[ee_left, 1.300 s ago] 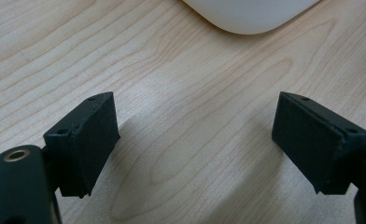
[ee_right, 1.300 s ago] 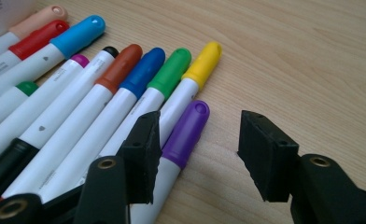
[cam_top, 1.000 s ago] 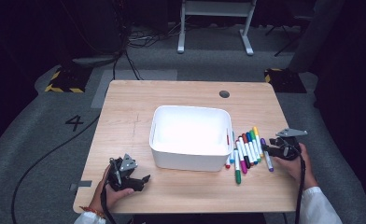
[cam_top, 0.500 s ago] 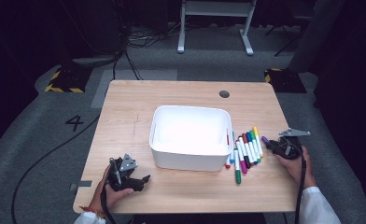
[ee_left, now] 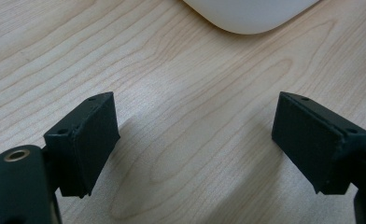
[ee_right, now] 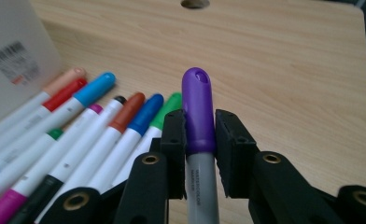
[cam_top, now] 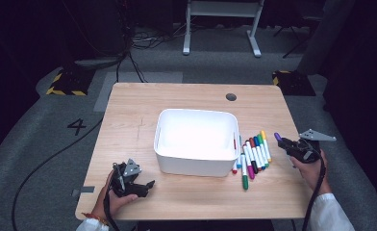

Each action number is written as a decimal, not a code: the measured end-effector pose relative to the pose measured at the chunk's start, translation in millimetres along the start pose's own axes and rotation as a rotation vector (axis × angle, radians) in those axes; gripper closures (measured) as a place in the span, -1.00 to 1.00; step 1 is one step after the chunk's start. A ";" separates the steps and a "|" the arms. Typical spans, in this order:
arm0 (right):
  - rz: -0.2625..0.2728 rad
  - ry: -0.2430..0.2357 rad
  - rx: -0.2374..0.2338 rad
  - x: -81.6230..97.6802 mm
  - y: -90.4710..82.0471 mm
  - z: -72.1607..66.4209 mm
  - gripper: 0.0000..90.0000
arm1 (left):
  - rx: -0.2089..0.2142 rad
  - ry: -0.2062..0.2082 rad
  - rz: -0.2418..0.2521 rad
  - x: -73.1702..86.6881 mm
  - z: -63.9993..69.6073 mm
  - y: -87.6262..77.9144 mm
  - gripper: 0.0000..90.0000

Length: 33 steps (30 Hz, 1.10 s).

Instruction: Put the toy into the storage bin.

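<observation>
My right gripper [ee_right: 200, 135] is shut on a purple-capped marker [ee_right: 198, 112], its pads clamped on the cap, lifted just off the table. In the high view this right gripper [cam_top: 283, 142] is at the right edge with the purple marker [cam_top: 277, 137] poking out toward the bin. A row of several coloured markers [cam_top: 253, 154] lies beside the white bin [cam_top: 196, 142]. At the front left, my left gripper [cam_top: 145, 186] rests on the wood, open. Its jaws stand wide apart over bare table in the left gripper view, the left gripper [ee_left: 195, 140] holding nothing.
The wooden table [cam_top: 129, 110] has a round cable hole [cam_top: 231, 96] at the back right. A white bin corner [ee_left: 251, 14] lies just beyond my left gripper. A label with a barcode [ee_right: 13, 60] marks the bin wall near the markers [ee_right: 78, 135].
The right gripper closed on the purple marker at the end of the row and has risen slightly with it. The left gripper has stayed still.
</observation>
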State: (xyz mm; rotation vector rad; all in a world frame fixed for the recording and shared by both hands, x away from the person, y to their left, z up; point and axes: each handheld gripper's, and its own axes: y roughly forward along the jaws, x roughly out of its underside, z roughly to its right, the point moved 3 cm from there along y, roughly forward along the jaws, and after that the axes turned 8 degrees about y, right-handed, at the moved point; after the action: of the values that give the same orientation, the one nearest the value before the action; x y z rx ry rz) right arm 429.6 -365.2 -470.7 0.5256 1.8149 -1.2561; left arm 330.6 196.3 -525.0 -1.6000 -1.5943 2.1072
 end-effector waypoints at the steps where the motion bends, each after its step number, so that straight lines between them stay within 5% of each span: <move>1: 0.014 -0.001 -0.013 -3.0 -3.0 -2.5 0.66 | 0.000 -0.002 0.001 0.0 0.1 0.1 -0.67; 18: 0.139 -0.100 -0.181 -59.1 -46.5 -61.0 0.66 | -0.003 -0.001 0.000 0.1 0.1 -0.1 -0.67; 33: 0.142 -0.217 -0.273 -92.1 -47.3 -111.4 0.66 | -0.003 0.000 0.000 0.1 0.1 -0.1 -0.67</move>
State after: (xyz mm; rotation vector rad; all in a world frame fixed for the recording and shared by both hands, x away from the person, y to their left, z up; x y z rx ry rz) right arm 401.4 -272.6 -353.3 0.3444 1.6989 -0.9139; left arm 330.4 196.3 -524.9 -1.6011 -1.5985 2.1063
